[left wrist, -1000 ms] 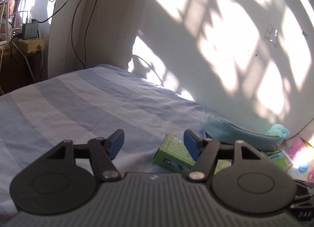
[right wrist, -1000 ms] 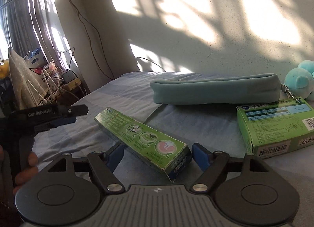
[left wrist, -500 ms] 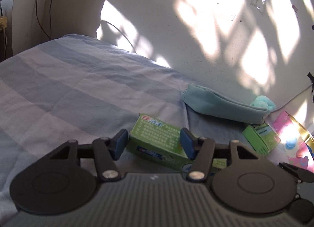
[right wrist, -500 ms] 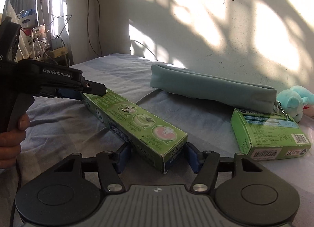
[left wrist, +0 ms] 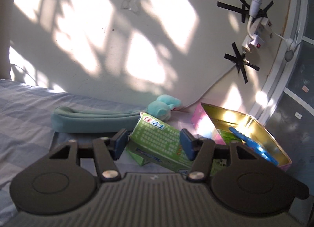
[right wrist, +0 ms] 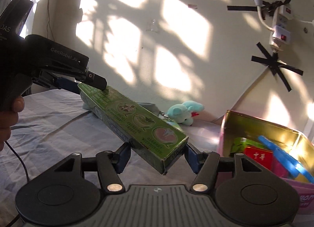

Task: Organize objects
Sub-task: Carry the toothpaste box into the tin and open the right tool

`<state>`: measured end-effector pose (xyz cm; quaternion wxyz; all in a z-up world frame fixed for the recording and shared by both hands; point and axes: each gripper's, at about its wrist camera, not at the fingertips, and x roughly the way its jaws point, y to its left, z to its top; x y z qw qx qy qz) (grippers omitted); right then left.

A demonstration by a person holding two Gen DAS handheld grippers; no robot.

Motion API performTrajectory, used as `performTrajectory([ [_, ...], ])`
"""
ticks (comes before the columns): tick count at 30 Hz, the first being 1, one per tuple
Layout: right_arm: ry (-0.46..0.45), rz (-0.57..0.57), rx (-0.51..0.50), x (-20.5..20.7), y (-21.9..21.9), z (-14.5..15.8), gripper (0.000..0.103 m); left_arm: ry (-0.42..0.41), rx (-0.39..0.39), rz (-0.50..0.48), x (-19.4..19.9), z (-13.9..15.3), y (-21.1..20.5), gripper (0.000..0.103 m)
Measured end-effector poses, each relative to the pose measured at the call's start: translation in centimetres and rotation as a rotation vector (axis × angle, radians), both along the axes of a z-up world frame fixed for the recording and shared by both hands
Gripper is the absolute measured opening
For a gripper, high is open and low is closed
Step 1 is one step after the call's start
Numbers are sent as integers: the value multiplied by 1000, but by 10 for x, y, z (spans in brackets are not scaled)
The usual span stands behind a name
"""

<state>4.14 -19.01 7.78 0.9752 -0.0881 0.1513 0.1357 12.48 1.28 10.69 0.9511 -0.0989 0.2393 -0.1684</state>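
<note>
A long green toothpaste box (right wrist: pixel 141 123) is held off the bed by both grippers. My right gripper (right wrist: pixel 157 157) is shut on its near end. My left gripper (right wrist: pixel 78 85) is shut on its far end; in the left wrist view that gripper (left wrist: pixel 154 143) clamps the same box (left wrist: pixel 161 138). An open gold-lined pink tin (right wrist: pixel 255 123) sits at the right with a blue item (right wrist: pixel 282 160), a red packet and a green box inside; it also shows in the left wrist view (left wrist: pixel 245 129).
A teal pencil pouch (left wrist: pixel 92 119) and a teal plush toy (right wrist: pixel 184 112) lie on the striped bed by the wall. Another green box (left wrist: pixel 137 157) lies under the held one. A power strip (right wrist: pixel 279 29) is taped to the wall.
Both grippers closed on the toothpaste box, lifted it off the bed and swung right toward the open tin.
</note>
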Motion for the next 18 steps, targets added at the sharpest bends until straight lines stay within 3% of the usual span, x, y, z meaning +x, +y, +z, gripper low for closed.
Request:
performTrajectory([
  [4,-27,-102,-16,17,-60,9,59,-13,22,-99,21,10,-75,60],
  [10,-6,-227,-49,45,-138,12,59,7,75,-184,54,1,-171,60],
  [14,56,-280,-49,74,-174,5,59,36,88,-206,80,-7,-214,59],
  [16,74,-343,-97,93,-182,-1,59,59,101,-214,92,-12,-234,61],
  [18,48,-411,-114,104,-187,-5,69,60,152,-195,95,-17,-247,61],
])
